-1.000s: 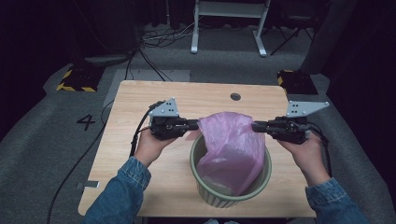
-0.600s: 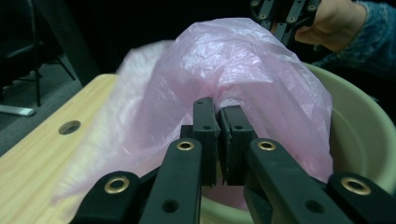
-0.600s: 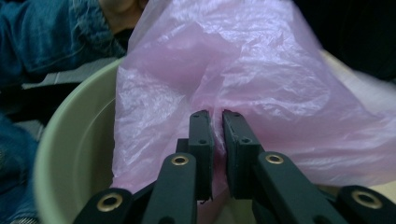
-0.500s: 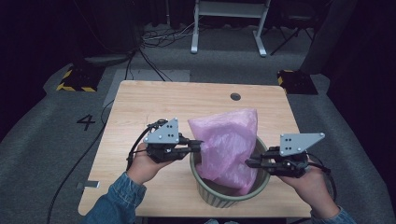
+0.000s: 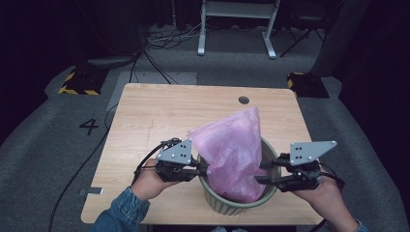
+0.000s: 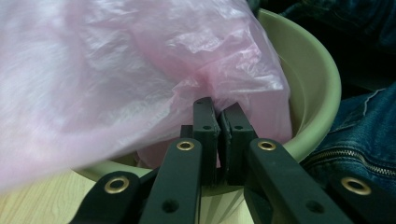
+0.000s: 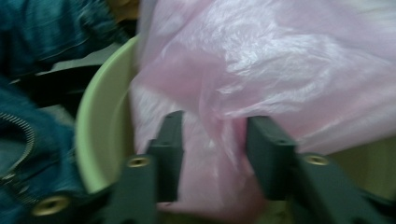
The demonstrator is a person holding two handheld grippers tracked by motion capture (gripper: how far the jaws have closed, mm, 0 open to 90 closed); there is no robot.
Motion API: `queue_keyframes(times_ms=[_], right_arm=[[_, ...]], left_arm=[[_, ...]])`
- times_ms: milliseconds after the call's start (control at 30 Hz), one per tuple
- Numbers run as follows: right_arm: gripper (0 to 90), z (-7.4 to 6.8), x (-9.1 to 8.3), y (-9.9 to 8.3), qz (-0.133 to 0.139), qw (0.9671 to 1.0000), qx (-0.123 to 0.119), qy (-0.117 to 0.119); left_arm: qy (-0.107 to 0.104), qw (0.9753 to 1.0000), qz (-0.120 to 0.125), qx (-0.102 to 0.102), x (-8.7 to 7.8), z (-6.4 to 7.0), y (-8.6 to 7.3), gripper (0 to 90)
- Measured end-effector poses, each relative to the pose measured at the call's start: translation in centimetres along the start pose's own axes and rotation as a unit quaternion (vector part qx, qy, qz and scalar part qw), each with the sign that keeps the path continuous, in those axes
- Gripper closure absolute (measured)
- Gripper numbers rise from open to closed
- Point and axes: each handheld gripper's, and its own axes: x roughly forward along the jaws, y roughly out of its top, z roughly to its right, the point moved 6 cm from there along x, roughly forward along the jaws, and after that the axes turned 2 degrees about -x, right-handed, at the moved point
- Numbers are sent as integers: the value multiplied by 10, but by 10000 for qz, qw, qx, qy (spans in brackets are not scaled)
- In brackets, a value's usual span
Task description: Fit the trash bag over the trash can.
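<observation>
Pink plastic bag sits in a pale green ribbed bin near the front edge of the wooden table, its upper part rising in a crumpled peak above the rim and leaning toward the far side. At the bin's left rim the left gripper meets the bag; in the left gripper view the left gripper has its jaws pressed almost together, with a gathered fold of the pink film pinched at their tips just above the green rim. At the right rim the right gripper points into the bag; in the right gripper view, which is blurred, the right gripper has its jaws spread wide, with loose film lying between them and nothing clamped. Denim sleeves show at the edges of both gripper views. Compared with half a second ago, the bag's peak stands in much the same place, the left gripper has shifted slightly closer to the bin rim, and the right gripper has moved inward so its jaws now reach over the rim.
</observation>
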Motion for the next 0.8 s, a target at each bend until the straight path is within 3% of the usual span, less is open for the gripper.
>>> queue_keyframes(times_ms=[100, 267, 333, 500, 667, 733, 800], right_arm=[[467, 12, -12, 12, 401, 9990, 175, -84], [431, 42, -24, 23, 745, 9950, 459, -481], [423, 57, -21, 26, 726, 9933, 552, -711], [390, 79, -3, 33, 813, 9917, 815, -568], [371, 102, 20, 31, 564, 9898, 1052, -772], [431, 108, 29, 29, 477, 9890, 1230, -671], [631, 106, 35, 27, 414, 9884, 1441, -226]], left_arm=[[-21, 10000, -42, 51, 1, 1, 0, 862], [-79, 9999, -98, 102, 4, 3, 1, 862], [-82, 9998, -101, 124, 5, 3, 3, 862], [-27, 9999, -42, 96, 5, -3, 4, 861], [-13, 9999, -62, 79, 7, -5, 3, 861], [12, 9999, -70, 100, 7, -5, 3, 861], [63, 10000, -14, 57, 4, -7, 3, 854]])
